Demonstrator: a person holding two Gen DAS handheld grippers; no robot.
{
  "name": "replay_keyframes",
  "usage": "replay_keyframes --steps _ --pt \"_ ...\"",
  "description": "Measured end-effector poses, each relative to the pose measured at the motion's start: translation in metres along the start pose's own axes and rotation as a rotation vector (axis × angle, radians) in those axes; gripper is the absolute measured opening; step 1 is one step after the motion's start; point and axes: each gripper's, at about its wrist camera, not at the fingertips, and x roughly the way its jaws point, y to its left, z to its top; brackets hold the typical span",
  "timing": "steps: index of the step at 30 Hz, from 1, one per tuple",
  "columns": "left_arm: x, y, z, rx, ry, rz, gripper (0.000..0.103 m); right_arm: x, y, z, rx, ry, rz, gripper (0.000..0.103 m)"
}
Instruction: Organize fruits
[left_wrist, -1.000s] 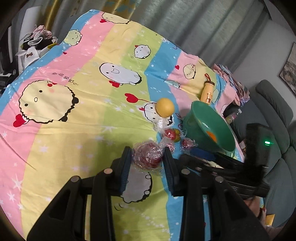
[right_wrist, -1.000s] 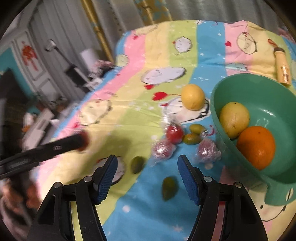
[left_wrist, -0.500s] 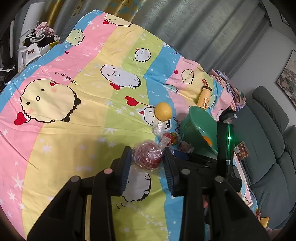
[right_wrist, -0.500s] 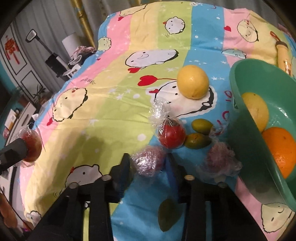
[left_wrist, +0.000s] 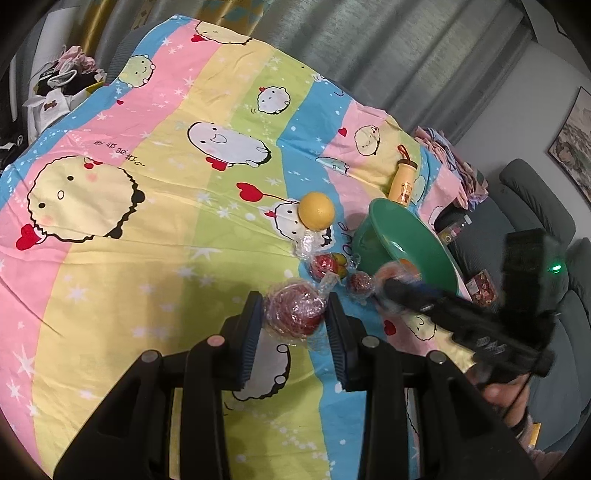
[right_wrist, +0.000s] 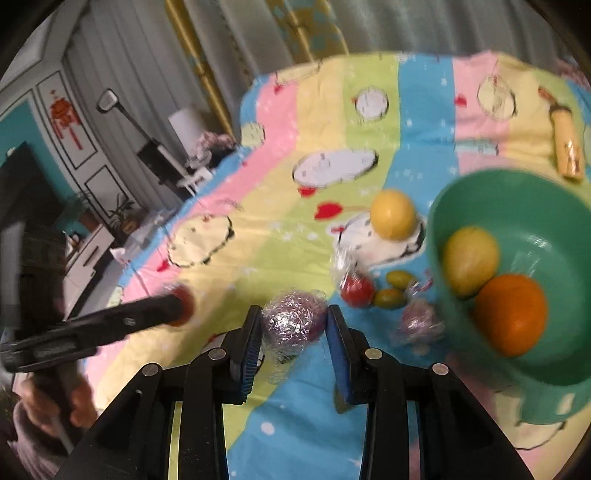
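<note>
1. We see the right claw (right_wrist: 291, 325) clamped on a film-wrapped purplish fruit (right_wrist: 293, 323); its jaws have just been closing, and the fruit sits between them, lifted off the cloth.
2. The left claw (left_wrist: 295, 314) grips a wrapped dark-red fruit (left_wrist: 293, 312), pads pressed on both sides.
3. The risk at both claws, we judge, is the loose slick film: a pad may hold wrap rather than flesh, so the fruit could slide out on the way over.
4. The green bowl (right_wrist: 554, 206) lies at three o'clock of the right claw, and looks tilted in the left view; a fruit dropped on its rim could tip it or bounce out.
5. At one o'clock of the right claw lie a wrapped red fruit (right_wrist: 356, 290), two small green fruits (right_wrist: 393, 290) and another wrapped fruit (right_wrist: 419, 319); a low swing could scatter them.
6. With both claws loaded near each other, we think they could collide at the bowl.
7. Only the right view shows the bowl's inside: a yellow fruit (right_wrist: 471, 258) and an orange (right_wrist: 511, 314). Only the left view shows the sofa (left_wrist: 532, 206).
8. Both views show the lemon (left_wrist: 317, 210) on the worktop.
</note>
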Motion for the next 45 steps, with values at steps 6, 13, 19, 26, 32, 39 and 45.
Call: replay_keyframes --steps 6,13,19,26,32,39,45 --pt "0.009 -0.014 0.0 0.039 0.003 0.033 0.034 -0.037 -0.023 0.009 -0.002 -0.077 -0.053 0.037" --pt "0.02 -0.046 0.007 0.118 -0.022 0.075 0.034 -0.058 -0.06 0.017 0.023 -0.128 -0.098 0.037" --pt "0.039 -0.084 0.018 0.214 -0.02 0.117 0.034 -0.074 -0.083 0.028 0.053 -0.17 -0.089 0.037" --pt "0.057 -0.13 0.028 0.332 -0.013 0.133 0.034 -0.078 -0.108 0.027 0.076 -0.156 -0.112 0.037" --pt "0.08 -0.162 0.032 0.397 0.013 0.131 0.034 -0.081 -0.125 0.026 0.089 -0.149 -0.165 0.037" --pt "0.105 -0.178 0.043 0.414 0.052 0.121 0.034 -0.072 -0.144 0.019 0.128 -0.102 -0.163 0.037" --pt "0.136 -0.188 0.053 0.418 0.117 0.142 0.034 -0.063 -0.151 0.016 0.126 -0.064 -0.225 0.037"
